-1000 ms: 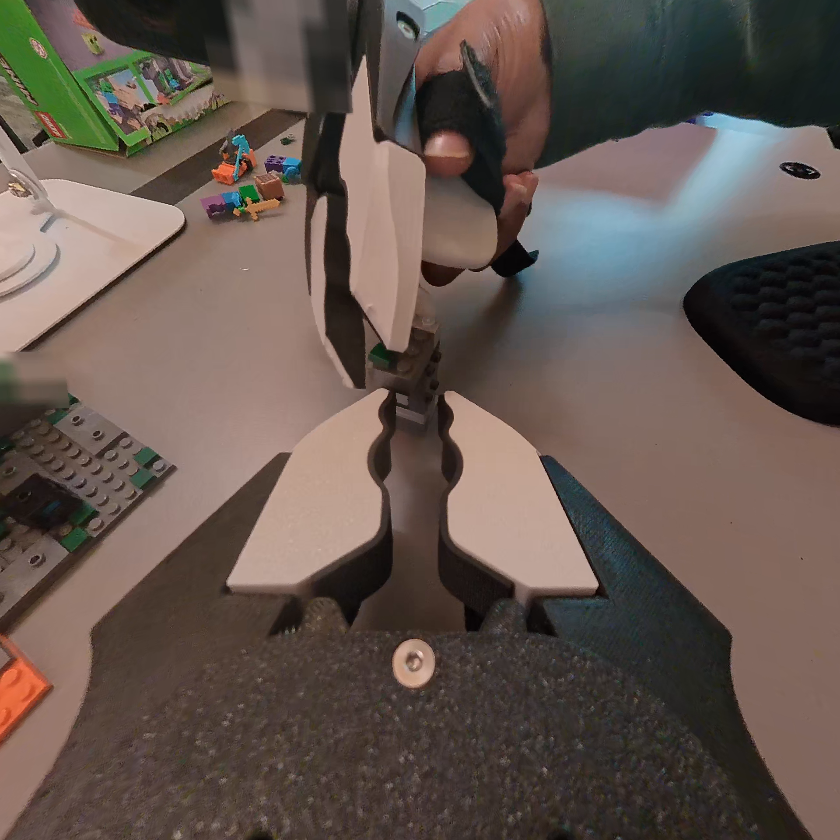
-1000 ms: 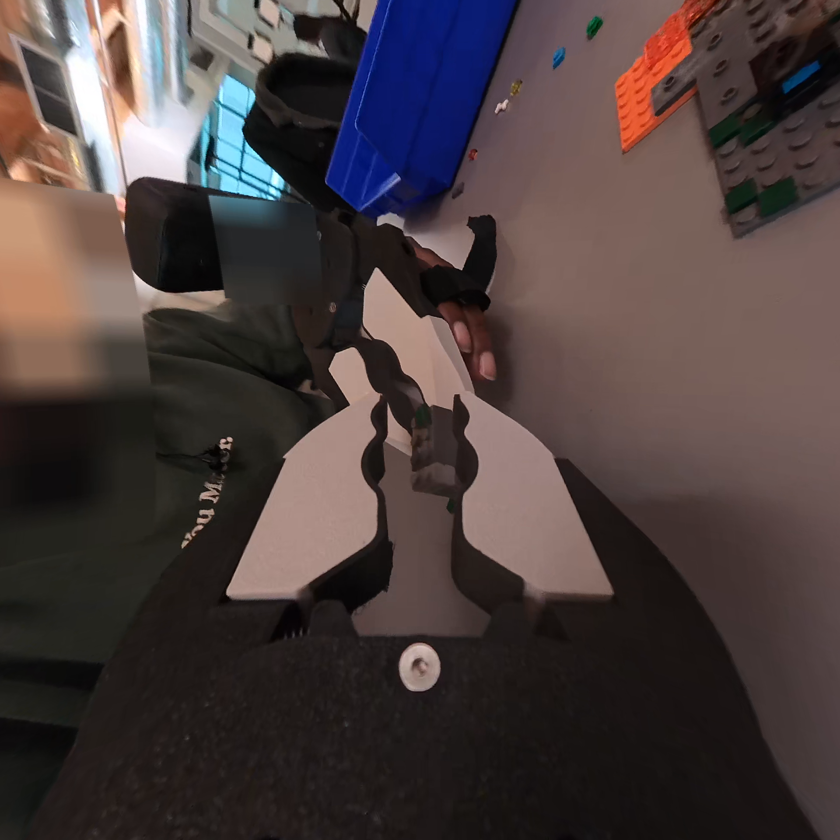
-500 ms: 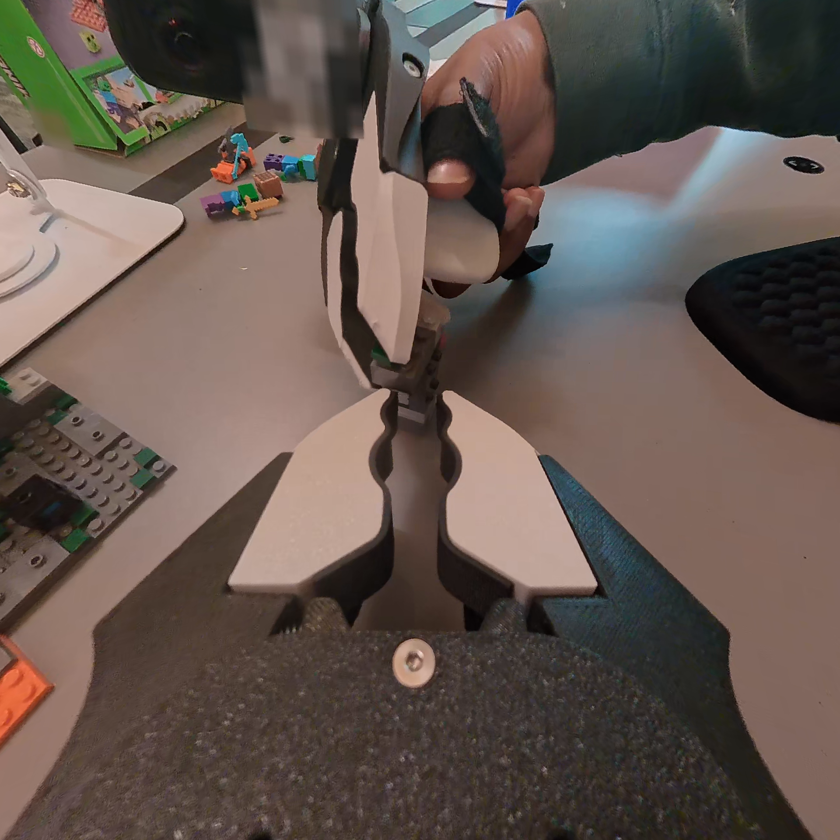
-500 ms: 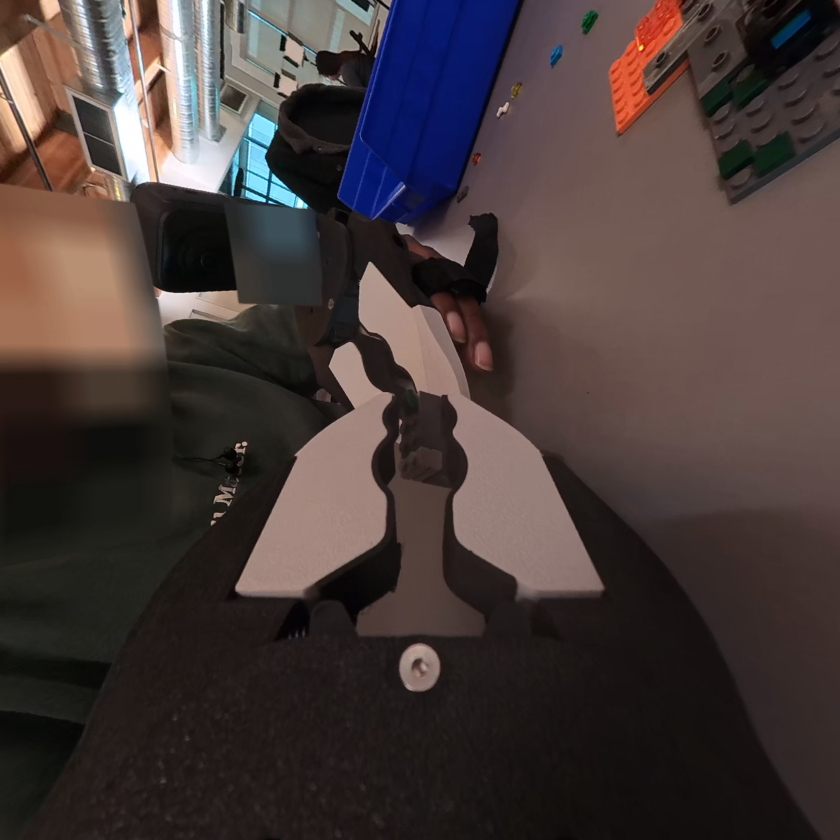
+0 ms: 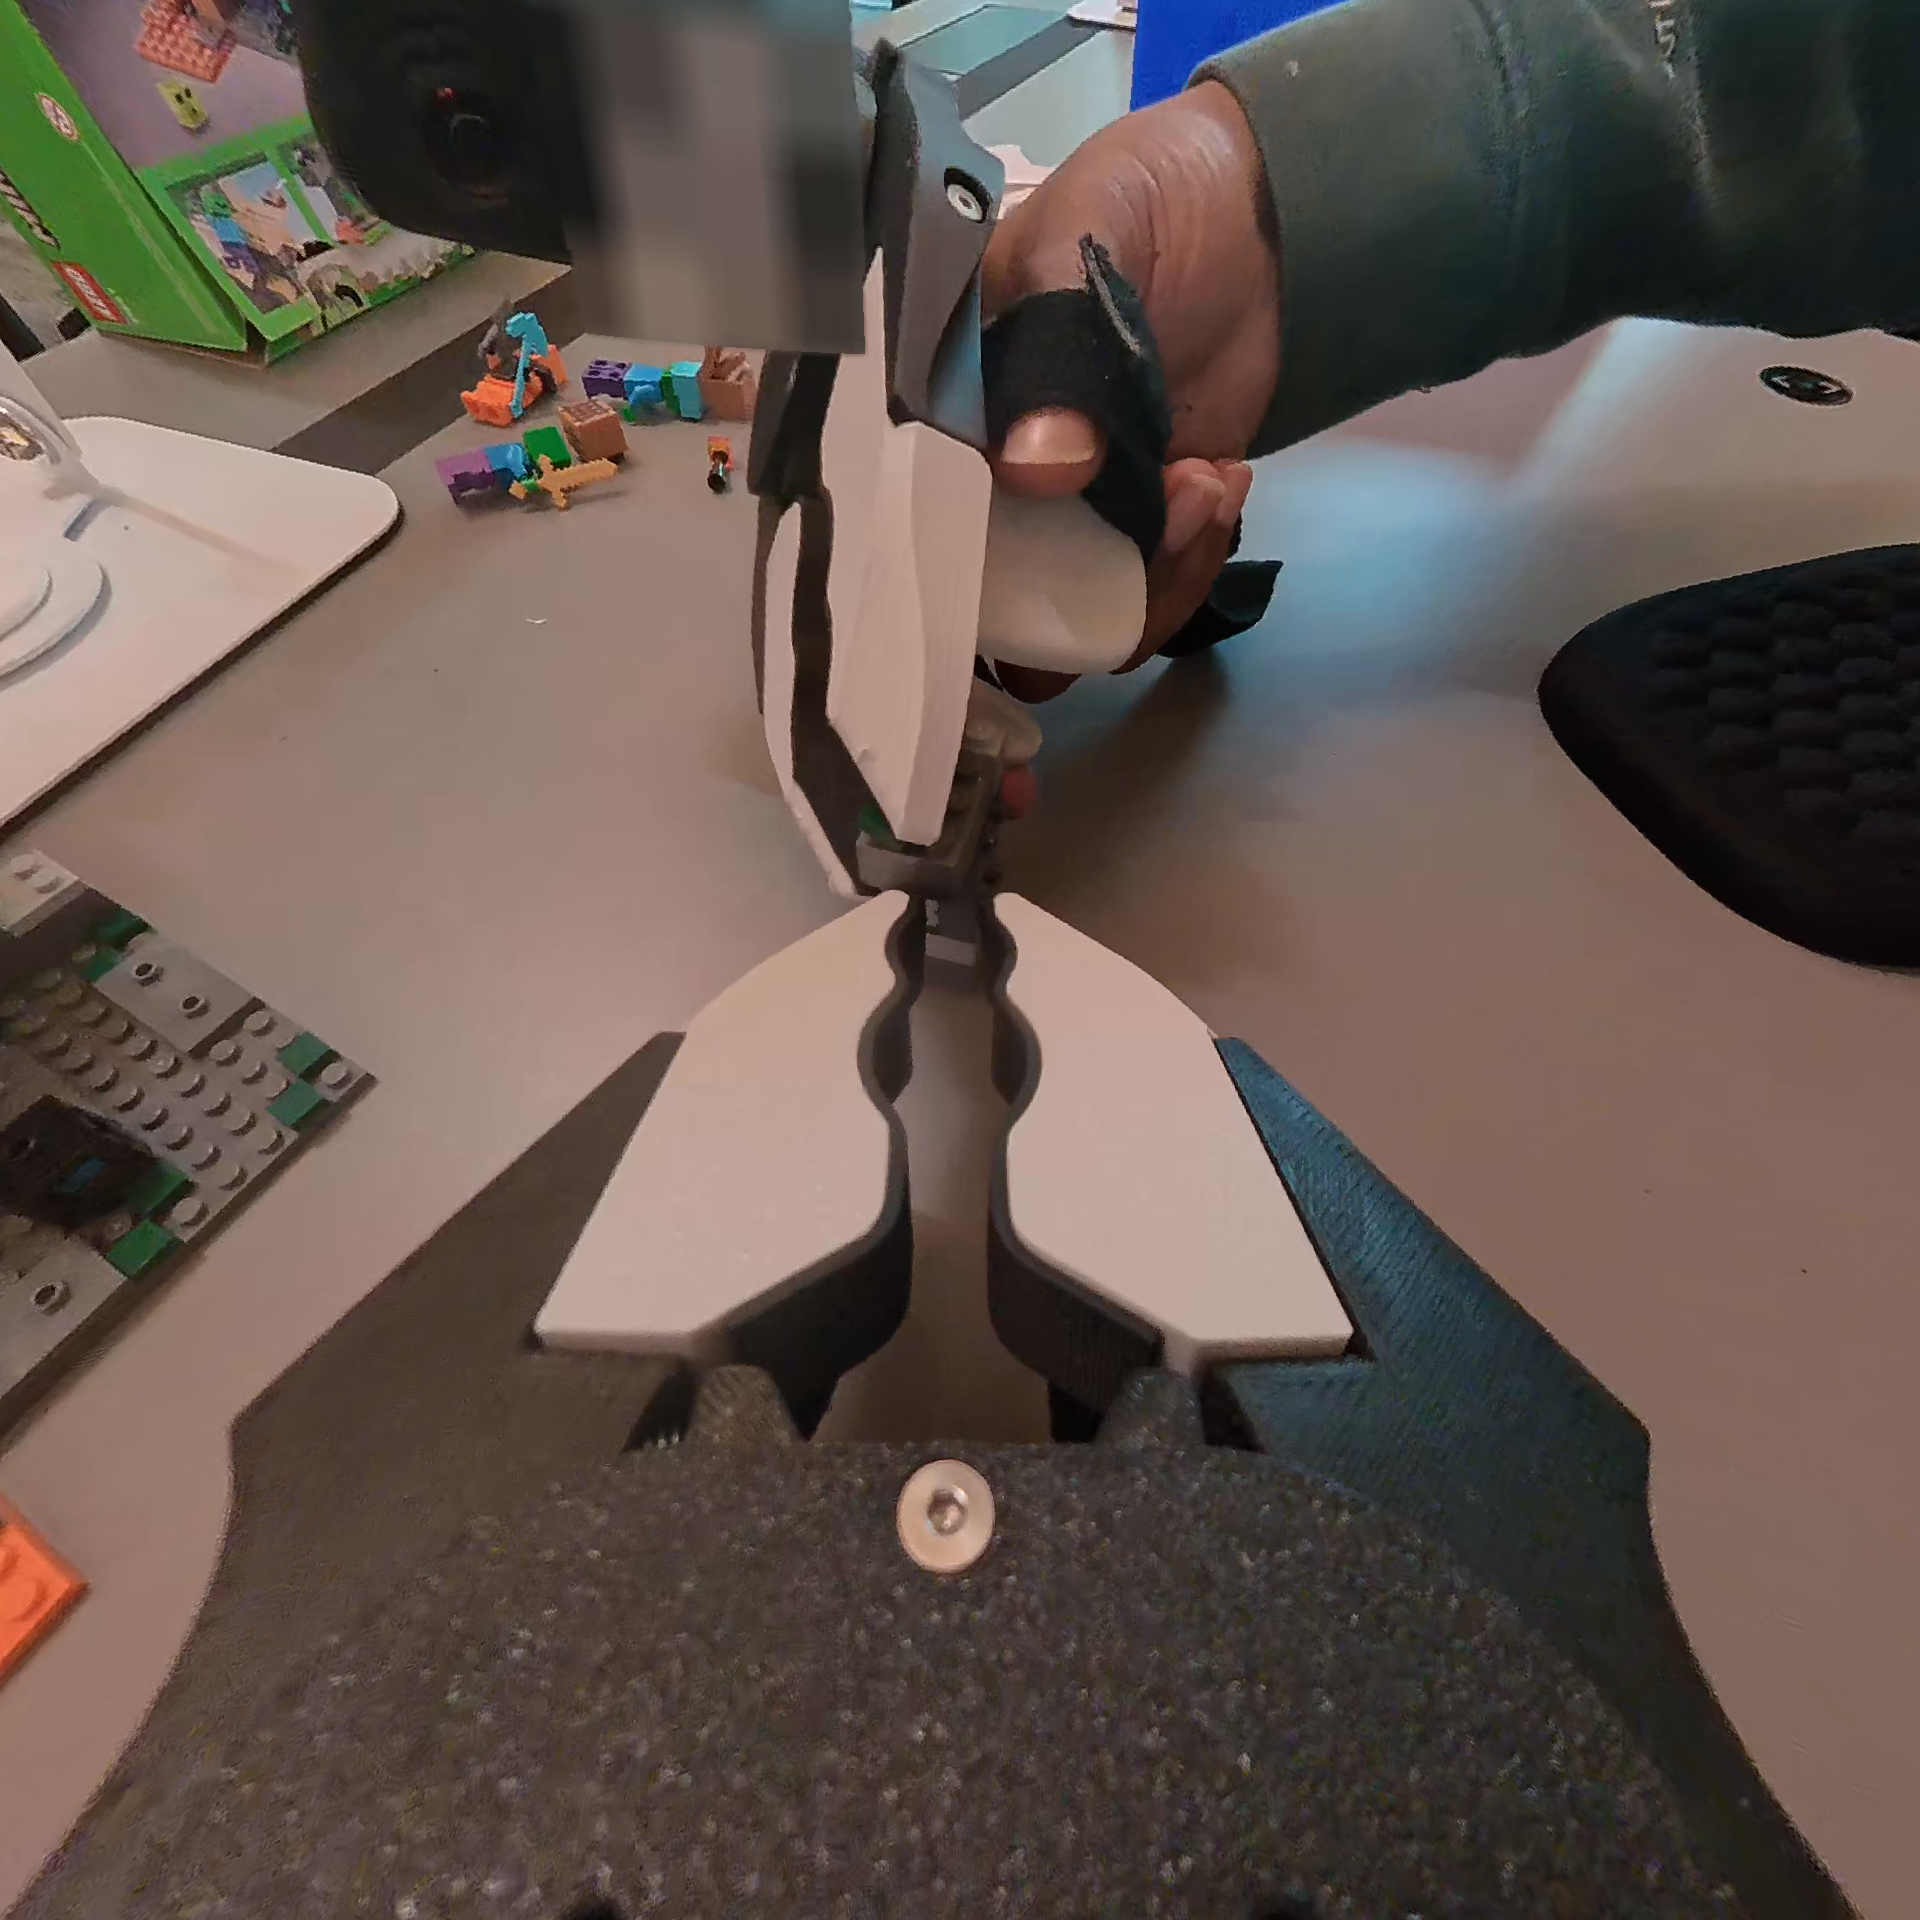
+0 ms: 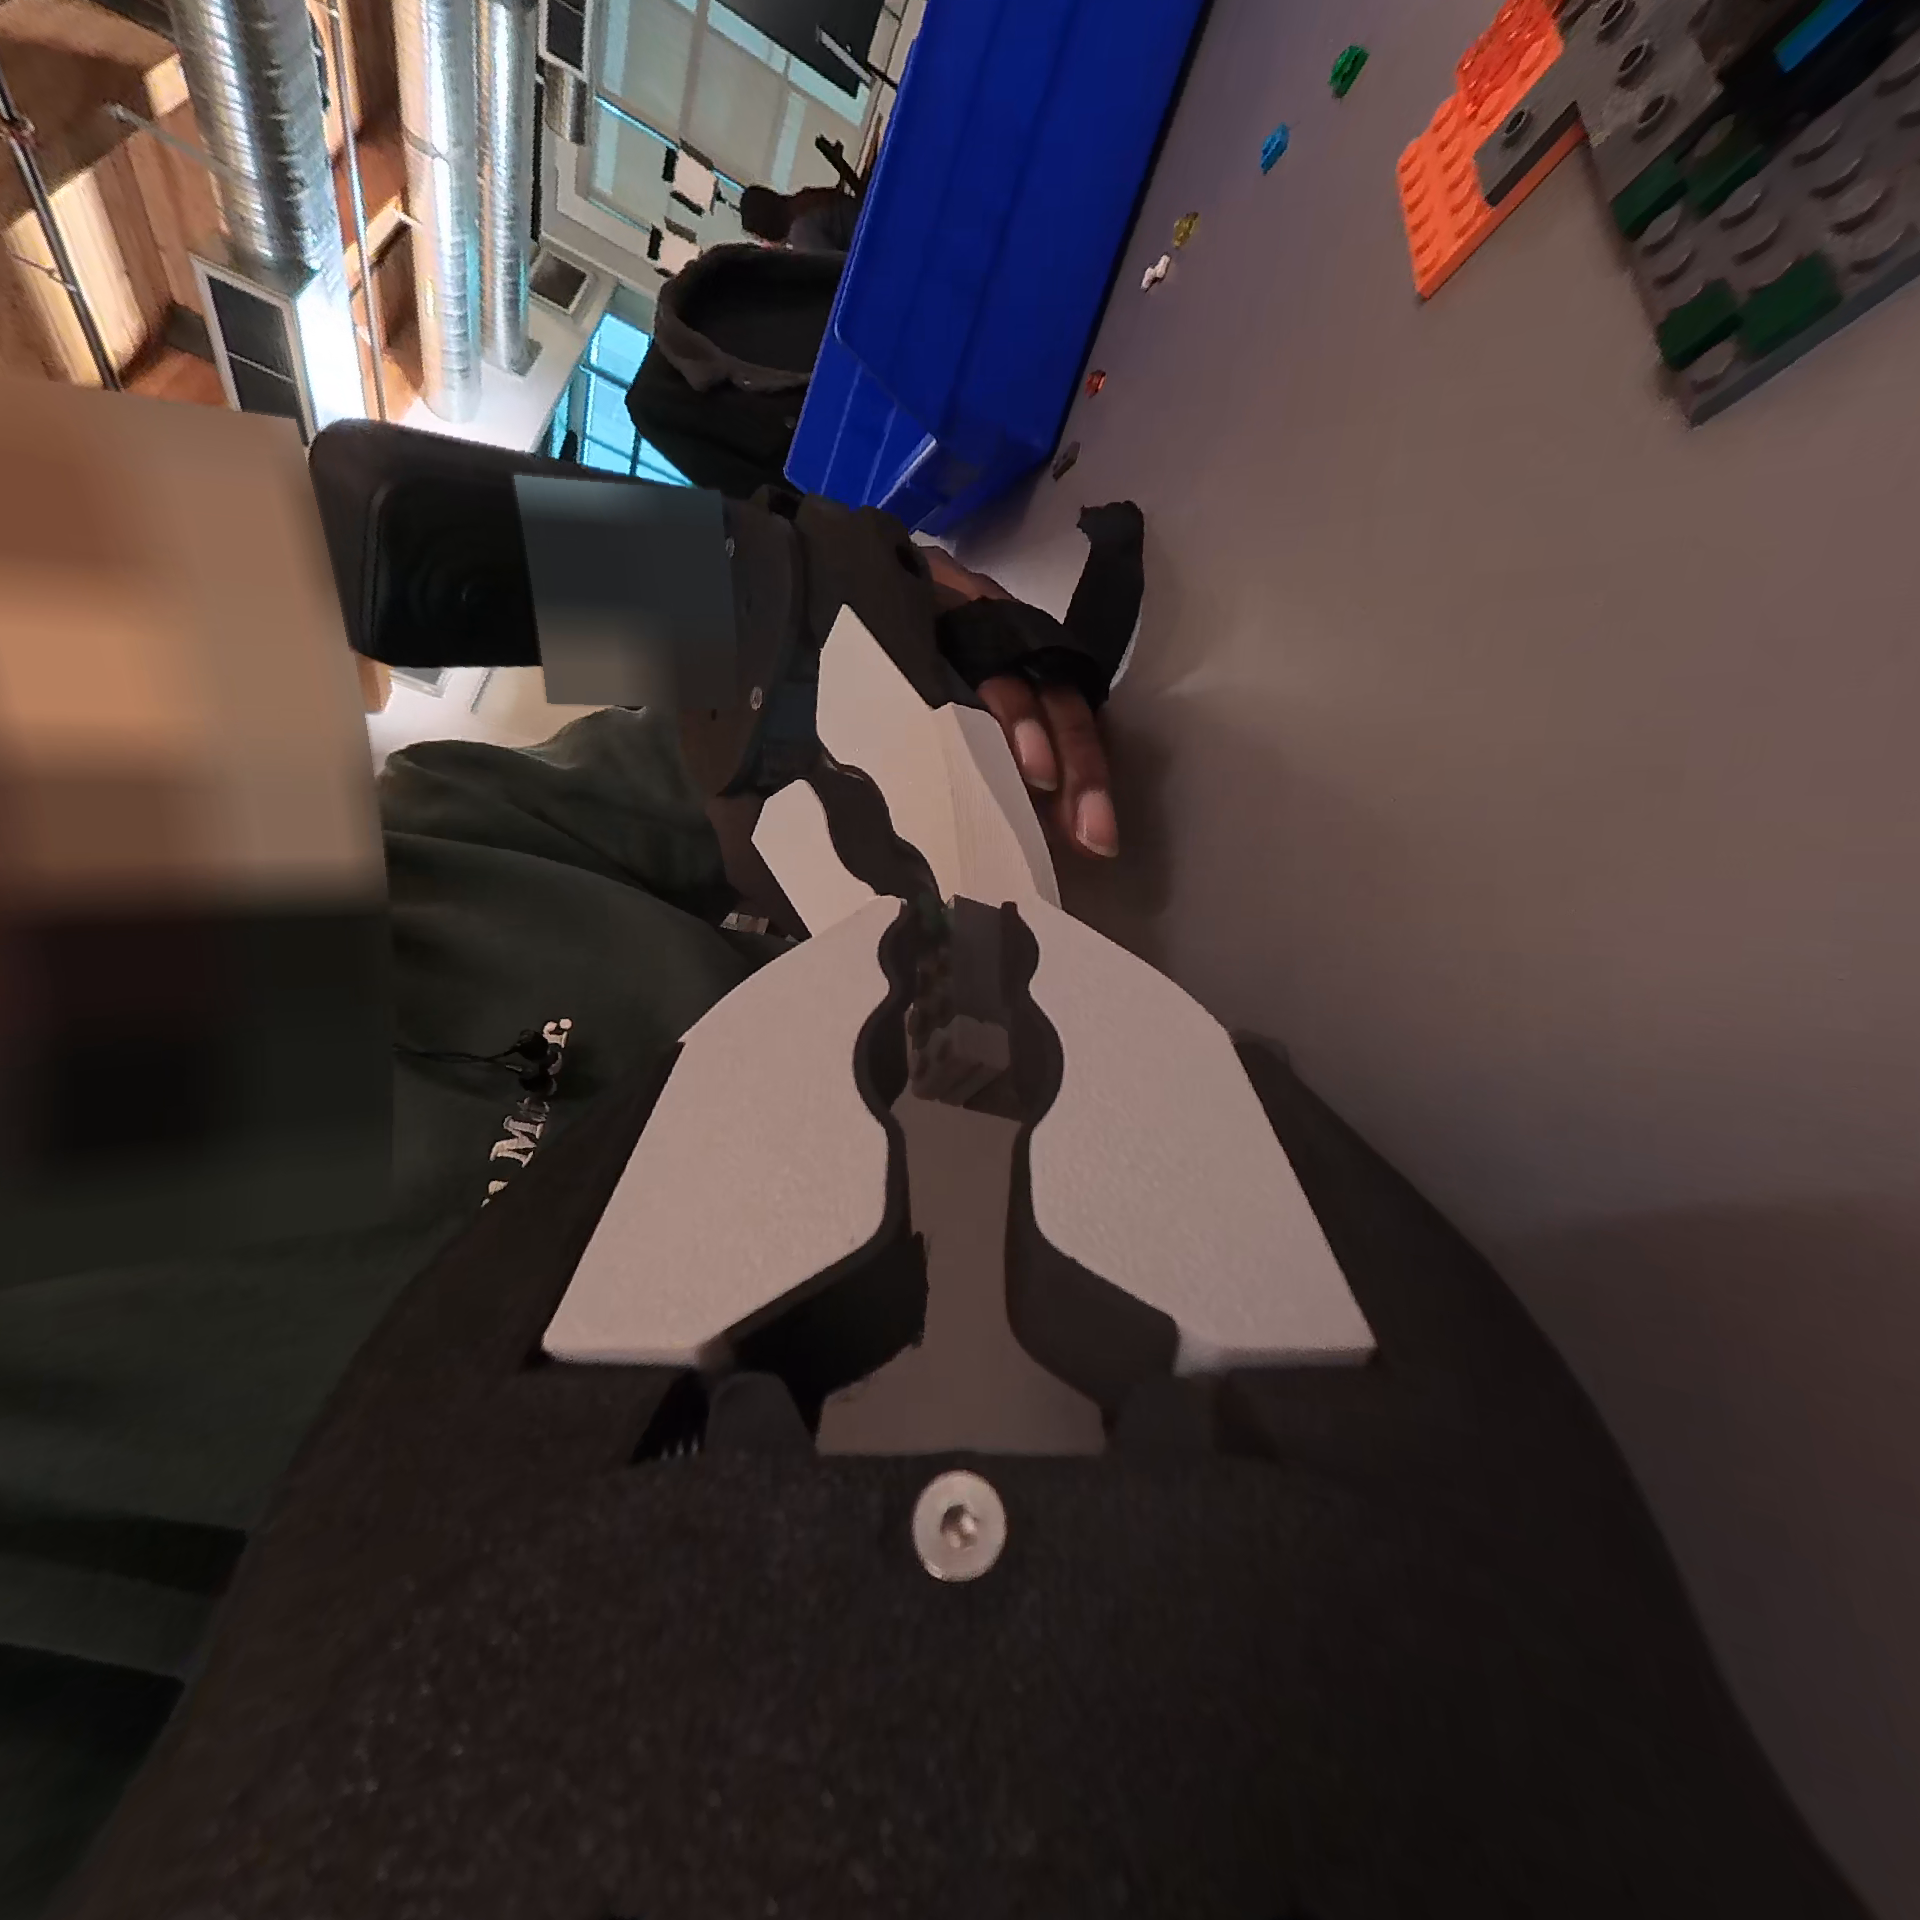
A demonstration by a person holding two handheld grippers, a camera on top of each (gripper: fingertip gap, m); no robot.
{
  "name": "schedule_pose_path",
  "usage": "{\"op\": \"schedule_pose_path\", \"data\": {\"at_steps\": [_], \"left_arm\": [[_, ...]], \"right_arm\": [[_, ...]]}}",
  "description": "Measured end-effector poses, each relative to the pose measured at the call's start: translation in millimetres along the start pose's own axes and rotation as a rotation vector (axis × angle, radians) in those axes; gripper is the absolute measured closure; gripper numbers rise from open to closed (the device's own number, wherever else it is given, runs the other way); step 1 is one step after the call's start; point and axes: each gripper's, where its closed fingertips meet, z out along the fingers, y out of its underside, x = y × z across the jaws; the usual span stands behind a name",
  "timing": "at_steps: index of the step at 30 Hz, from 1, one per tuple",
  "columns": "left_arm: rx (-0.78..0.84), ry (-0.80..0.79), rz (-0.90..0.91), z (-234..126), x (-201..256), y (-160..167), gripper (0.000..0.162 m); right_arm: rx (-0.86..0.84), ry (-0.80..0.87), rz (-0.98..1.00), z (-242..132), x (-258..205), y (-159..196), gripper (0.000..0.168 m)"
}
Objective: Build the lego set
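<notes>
A small grey Lego assembly with a green piece (image 5: pixel 940 847) is held just above the grey table between both grippers. My left gripper (image 5: pixel 948 920) reaches in from below, its tips shut on the assembly's lower grey piece (image 5: pixel 953 943). My right gripper (image 5: pixel 883 868) comes down from above, turned edge-on, and is shut on the upper part. In the right wrist view the right gripper (image 6: pixel 951 920) clamps the grey assembly (image 6: pixel 966 1039) in its curved notch. The left gripper (image 6: pixel 930 894) meets it from the far side. How the pieces join is hidden.
A grey baseplate with green tiles (image 5: pixel 156 1091) and an orange plate (image 5: pixel 21 1600) lie at the left; both also show in the right wrist view (image 6: pixel 1766 208) (image 6: pixel 1475 156). Loose coloured bricks (image 5: pixel 561 436), a green box (image 5: pixel 156 208), a white base (image 5: pixel 156 561), a black mesh pad (image 5: pixel 1766 748), a blue bin (image 6: pixel 987 239). Only a small space, under 4 cm, lies between the two pairs of fingers.
My right gripper has closed from open onto the grey assembly. It has tilted and shifted slightly right over the left gripper's tips. The left gripper has stayed in place.
</notes>
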Motion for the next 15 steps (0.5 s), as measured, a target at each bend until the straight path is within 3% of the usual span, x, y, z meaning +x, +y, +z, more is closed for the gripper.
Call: {"op": "schedule_pose_path", "data": {"at_steps": [15], "left_arm": [[0.052,0.009,0.002,-4,3,-8,0.155]], "right_arm": [[0.108,0.005,-0.059,-1,-12,0,0.154]]}}
